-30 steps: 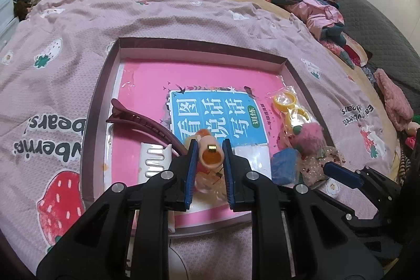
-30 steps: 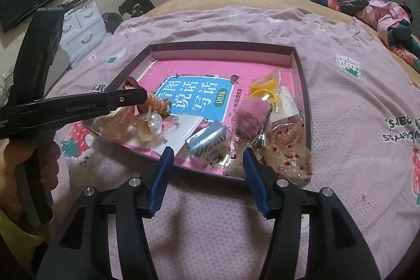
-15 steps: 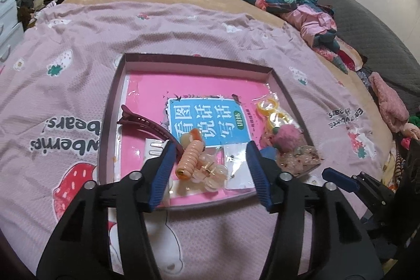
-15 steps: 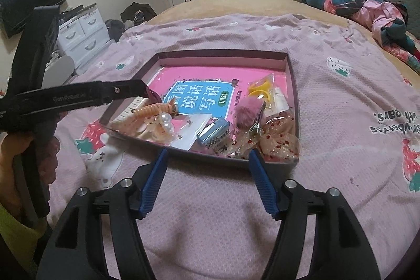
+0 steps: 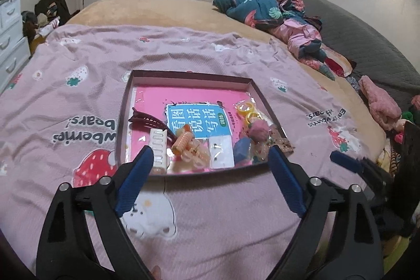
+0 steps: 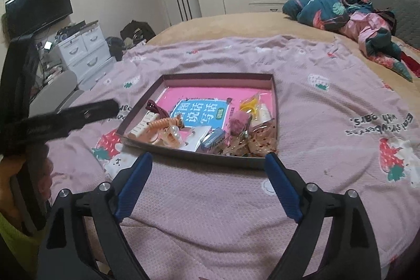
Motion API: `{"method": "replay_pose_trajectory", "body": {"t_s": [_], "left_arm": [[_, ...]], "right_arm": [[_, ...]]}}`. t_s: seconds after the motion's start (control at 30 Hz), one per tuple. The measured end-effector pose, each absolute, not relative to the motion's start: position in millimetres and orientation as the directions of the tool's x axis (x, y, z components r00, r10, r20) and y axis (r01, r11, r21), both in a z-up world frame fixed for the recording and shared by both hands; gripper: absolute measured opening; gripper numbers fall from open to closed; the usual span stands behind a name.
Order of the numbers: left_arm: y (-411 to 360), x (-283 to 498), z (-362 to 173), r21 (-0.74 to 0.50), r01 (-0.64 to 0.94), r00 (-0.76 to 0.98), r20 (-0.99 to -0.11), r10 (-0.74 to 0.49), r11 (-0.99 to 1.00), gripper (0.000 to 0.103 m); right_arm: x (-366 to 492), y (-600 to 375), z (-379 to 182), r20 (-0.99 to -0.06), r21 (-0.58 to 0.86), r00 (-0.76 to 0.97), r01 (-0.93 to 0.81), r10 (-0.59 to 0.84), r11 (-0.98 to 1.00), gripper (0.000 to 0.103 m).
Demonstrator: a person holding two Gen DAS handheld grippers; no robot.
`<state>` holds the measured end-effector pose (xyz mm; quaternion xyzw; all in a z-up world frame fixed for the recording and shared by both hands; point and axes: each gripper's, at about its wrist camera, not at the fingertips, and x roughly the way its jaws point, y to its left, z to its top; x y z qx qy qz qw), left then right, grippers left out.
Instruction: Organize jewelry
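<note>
A shallow dark-rimmed tray (image 5: 119,122) (image 6: 207,154) lies on the pink strawberry bedspread, lined with a pink and blue booklet (image 5: 195,120). In it lie an orange spiral hair clip (image 5: 181,143) (image 6: 162,122), a maroon clip (image 5: 147,120), a white comb (image 5: 159,146), yellow rings (image 5: 246,109), a pink pompom (image 5: 258,131) and a blue packet (image 5: 242,150). My left gripper (image 5: 211,160) hovers before the tray's near edge, its jaws opening, nothing between them. My right gripper (image 6: 208,164) also hangs short of the tray, jaws opening and empty.
The pink bedspread (image 5: 78,101) covers the bed around the tray. A heap of clothes (image 5: 275,12) lies at the far right. White drawers (image 6: 84,49) and a television (image 6: 39,7) stand at the left. The left tool and a hand (image 6: 15,175) fill the right view's left edge.
The left gripper let go of the orange spiral clip, which now lies in the tray. Both grippers opened wide and drew back and up from the tray.
</note>
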<state>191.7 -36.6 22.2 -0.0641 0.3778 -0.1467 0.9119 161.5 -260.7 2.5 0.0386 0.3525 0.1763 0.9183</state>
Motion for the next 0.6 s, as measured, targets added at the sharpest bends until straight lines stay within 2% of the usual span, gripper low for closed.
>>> {"method": "replay_pose_trajectory", "body": {"t_s": [0.27,0.6], "left_arm": [[-28,150,35,-0.209,0.206,0.723,-0.626,-0.292,0.956,0.093],[-22,120,21,-0.164,0.160,0.742,-0.631,-0.228,0.973,0.094]], "right_arm": [[143,-270,16,-0.595,0.194,0.731,-0.275,0.335,0.942,0.092],[120,-270,17,-0.565,0.189,0.751,-0.286,0.342,0.939,0.096]]}}
